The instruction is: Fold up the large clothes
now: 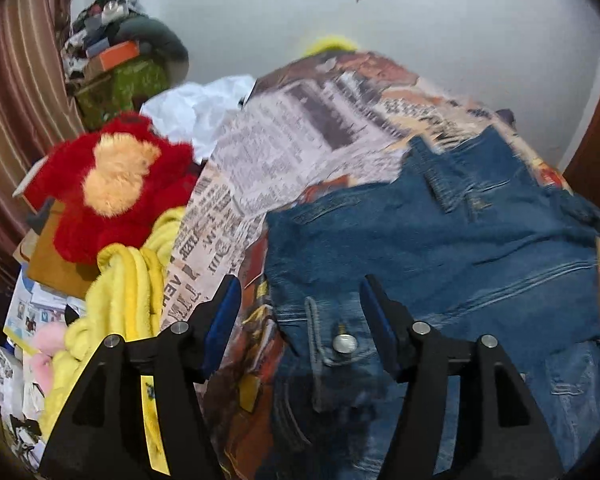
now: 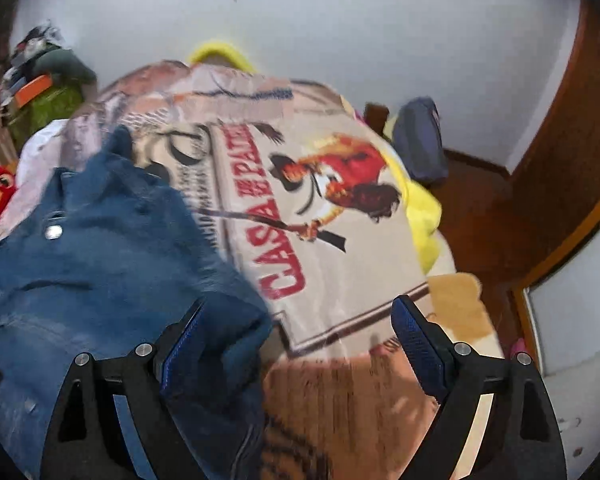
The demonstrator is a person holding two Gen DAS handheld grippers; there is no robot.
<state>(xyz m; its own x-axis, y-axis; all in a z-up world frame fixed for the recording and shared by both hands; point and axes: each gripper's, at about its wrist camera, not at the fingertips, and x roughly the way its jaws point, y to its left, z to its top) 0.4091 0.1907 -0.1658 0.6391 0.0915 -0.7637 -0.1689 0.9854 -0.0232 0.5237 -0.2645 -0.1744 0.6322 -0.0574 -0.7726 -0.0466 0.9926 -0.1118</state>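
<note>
A pair of blue denim jeans (image 1: 440, 248) lies on a bed covered by a printed blanket (image 1: 300, 128). In the left wrist view the waistband with its metal button (image 1: 345, 345) lies between my fingers. My left gripper (image 1: 300, 300) is open just above the waistband and holds nothing. In the right wrist view the jeans (image 2: 100, 256) fill the left side, over the blanket (image 2: 332, 264) with its red lettering and rooster print. My right gripper (image 2: 300, 320) is open wide at the right edge of the denim, with the left fingertip over the cloth, and holds nothing.
A red plush toy (image 1: 112, 184), yellow fleece cloth (image 1: 120, 300), white cloth (image 1: 196, 108) and stacked boxes (image 1: 116, 76) crowd the bed's left side. A dark bag (image 2: 420, 140) lies on the wooden floor (image 2: 484, 216) at the right. A white wall (image 2: 340, 20) stands behind the bed.
</note>
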